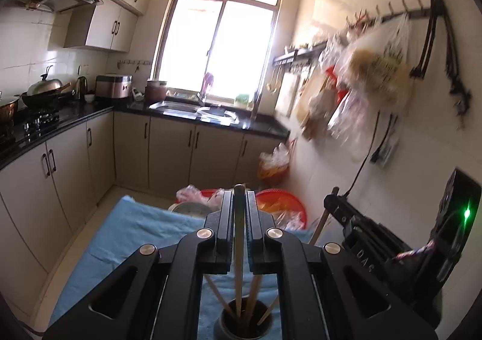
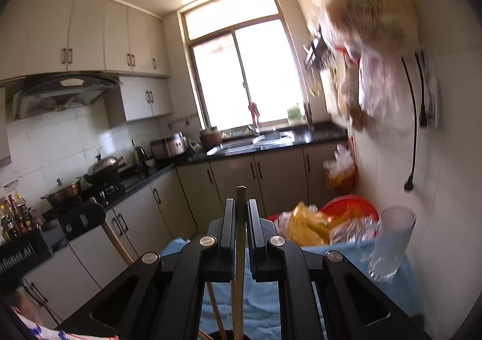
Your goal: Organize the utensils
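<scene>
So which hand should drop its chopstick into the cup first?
Probably the left. The left gripper holds its chopstick with the lower end already inside the dark cup. The right gripper shows only the cup's rim below its chopstick.

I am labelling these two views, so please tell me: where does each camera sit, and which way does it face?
Left wrist: on the left gripper, shut on a chopstick above the dark cup; faces the window; the right gripper shows.
Right wrist: on the right gripper, holding another chopstick; same direction.
Shared: window, sink counter, blue cloth.
</scene>
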`<state>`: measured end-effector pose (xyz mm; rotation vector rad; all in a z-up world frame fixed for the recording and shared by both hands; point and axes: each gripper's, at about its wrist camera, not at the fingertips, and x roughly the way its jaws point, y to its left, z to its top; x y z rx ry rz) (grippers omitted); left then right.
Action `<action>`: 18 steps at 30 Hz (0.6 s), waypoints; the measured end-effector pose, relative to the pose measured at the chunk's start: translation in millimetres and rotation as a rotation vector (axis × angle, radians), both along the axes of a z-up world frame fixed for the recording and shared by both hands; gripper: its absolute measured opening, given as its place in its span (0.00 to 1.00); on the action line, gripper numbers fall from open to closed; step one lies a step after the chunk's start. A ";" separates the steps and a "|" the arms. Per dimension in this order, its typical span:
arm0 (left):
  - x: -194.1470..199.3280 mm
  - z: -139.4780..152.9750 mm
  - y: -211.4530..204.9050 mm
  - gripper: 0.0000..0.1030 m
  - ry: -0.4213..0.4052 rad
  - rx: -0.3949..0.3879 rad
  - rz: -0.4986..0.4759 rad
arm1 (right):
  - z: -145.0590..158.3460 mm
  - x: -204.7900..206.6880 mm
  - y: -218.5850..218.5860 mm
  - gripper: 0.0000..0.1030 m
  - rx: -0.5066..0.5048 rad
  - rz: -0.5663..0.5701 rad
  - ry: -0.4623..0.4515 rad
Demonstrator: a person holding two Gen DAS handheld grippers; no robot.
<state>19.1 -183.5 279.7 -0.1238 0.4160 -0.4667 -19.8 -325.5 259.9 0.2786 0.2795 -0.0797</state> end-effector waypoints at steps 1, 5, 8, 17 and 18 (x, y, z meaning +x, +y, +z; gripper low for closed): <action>5.0 -9.5 -2.1 0.06 0.016 0.015 0.005 | -8.8 3.8 -2.0 0.07 0.015 0.004 0.021; 20.9 -42.0 -3.2 0.07 0.096 0.045 0.013 | -40.4 12.7 -6.1 0.07 0.052 0.030 0.101; 24.2 -55.3 0.3 0.07 0.134 0.052 0.015 | -57.5 15.6 -9.9 0.07 0.072 0.043 0.147; 4.7 -41.1 23.1 0.27 0.125 0.029 0.045 | -55.8 7.5 -14.1 0.22 0.126 0.043 0.174; 1.6 -36.8 23.2 0.31 0.117 0.026 0.053 | -52.5 4.3 -13.5 0.25 0.124 0.043 0.167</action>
